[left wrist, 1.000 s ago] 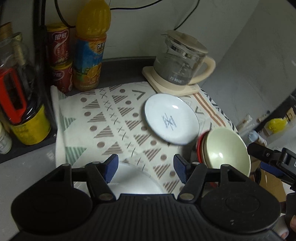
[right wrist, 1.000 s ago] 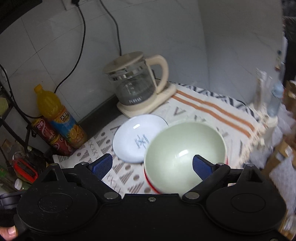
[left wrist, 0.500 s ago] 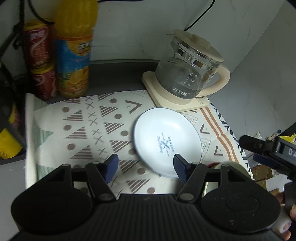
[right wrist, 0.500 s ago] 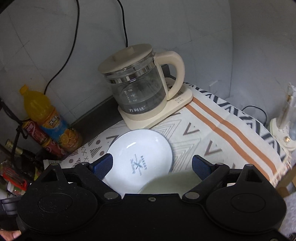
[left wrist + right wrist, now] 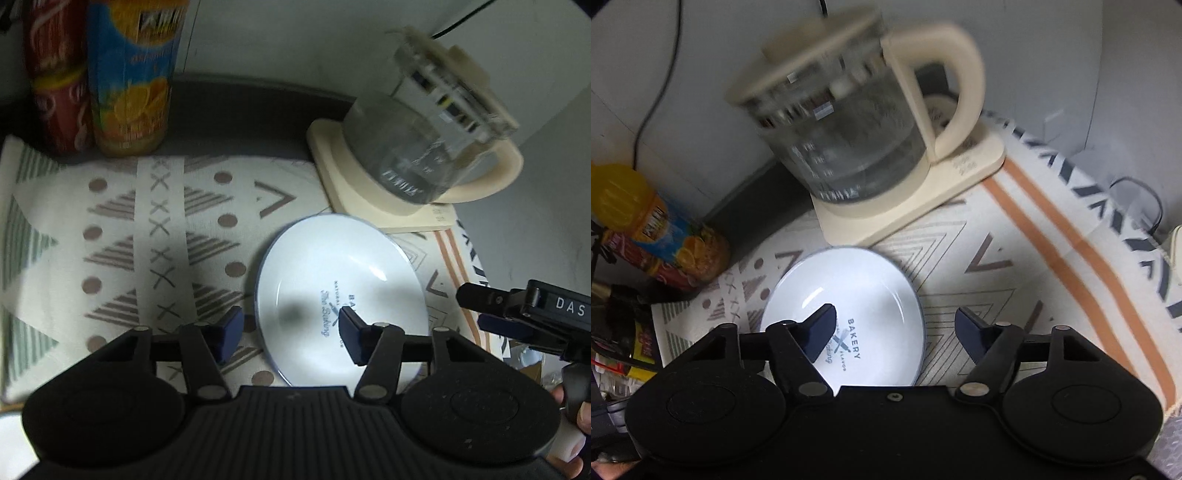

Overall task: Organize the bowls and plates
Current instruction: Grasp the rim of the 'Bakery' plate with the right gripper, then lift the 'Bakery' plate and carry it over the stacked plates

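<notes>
A white plate [image 5: 343,291] with blue lettering lies flat on the patterned cloth [image 5: 147,236], in front of the kettle. My left gripper [image 5: 290,336] is open just above the plate's left rim, nothing between its fingers. My right gripper [image 5: 895,332] is open over the same plate [image 5: 849,317], its left finger above the plate's middle and its right finger past the right rim. The right gripper's body [image 5: 532,314] shows at the right edge of the left wrist view. No bowls are in view.
A glass kettle [image 5: 842,122] on a cream base [image 5: 923,184] stands just behind the plate. An orange juice bottle [image 5: 133,74] and red cans [image 5: 55,77] stand at the back left. The wall is close behind. The cloth's striped edge [image 5: 1071,236] runs off to the right.
Both grippers have moved forward and down toward the white plate. The pale green bowl on its red one has dropped out of both views. The kettle looms larger and blurred.
</notes>
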`<state>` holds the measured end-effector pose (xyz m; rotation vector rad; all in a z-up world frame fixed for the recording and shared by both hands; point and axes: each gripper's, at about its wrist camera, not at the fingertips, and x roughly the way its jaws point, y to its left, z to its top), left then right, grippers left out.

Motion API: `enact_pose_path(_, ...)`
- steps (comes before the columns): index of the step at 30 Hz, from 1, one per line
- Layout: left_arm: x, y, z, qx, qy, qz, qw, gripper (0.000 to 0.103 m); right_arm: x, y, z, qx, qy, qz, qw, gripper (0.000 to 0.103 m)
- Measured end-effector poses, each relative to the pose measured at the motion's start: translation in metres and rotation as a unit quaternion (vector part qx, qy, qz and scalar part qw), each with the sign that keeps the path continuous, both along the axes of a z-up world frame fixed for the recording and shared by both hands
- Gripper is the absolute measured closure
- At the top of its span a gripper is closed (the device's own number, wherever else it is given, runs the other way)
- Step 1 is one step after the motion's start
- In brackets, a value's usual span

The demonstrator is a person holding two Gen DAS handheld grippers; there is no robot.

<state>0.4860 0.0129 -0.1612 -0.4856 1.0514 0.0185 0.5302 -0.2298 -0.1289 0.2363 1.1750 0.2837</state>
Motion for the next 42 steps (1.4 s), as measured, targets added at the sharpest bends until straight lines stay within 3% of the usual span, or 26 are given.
enact_pose_path(11,0.011,-0.008,-0.031,-0.007,0.037,0.014,0.9992,0.065,0.030,0.009,-0.037,0.003,0.079,0.028,0.997,0.040)
enact_pose_path(16,0.011,-0.008,-0.038,-0.007,0.043,0.021,0.9988,0.074,0.035,0.013,-0.051,0.007,0.104,0.042,0.994,0.062)
enact_pose_path(24,0.012,-0.010,-0.043,-0.005,0.040,0.024,0.9989,0.080,0.037,0.019,-0.066,-0.002,0.135,0.053,0.989,0.063)
enact_pose_path(27,0.014,-0.010,-0.043,-0.001,0.041,0.026,0.9988,0.084,0.036,0.020,-0.066,-0.007,0.133,0.056,0.990,0.066)
enact_pose_path(31,0.013,-0.005,-0.042,0.004,0.038,0.024,0.9990,0.087,0.036,0.012,-0.065,0.000,0.119,0.044,0.992,0.085)
enact_pose_path(33,0.011,-0.002,-0.039,0.009,0.031,0.022,0.9992,0.087,0.032,0.008,-0.061,0.016,0.107,0.049,0.993,0.090)
enact_pose_path(42,0.009,0.011,-0.016,0.000,0.012,0.015,0.9998,0.090,0.019,0.003,-0.040,0.060,0.062,0.040,0.995,0.093)
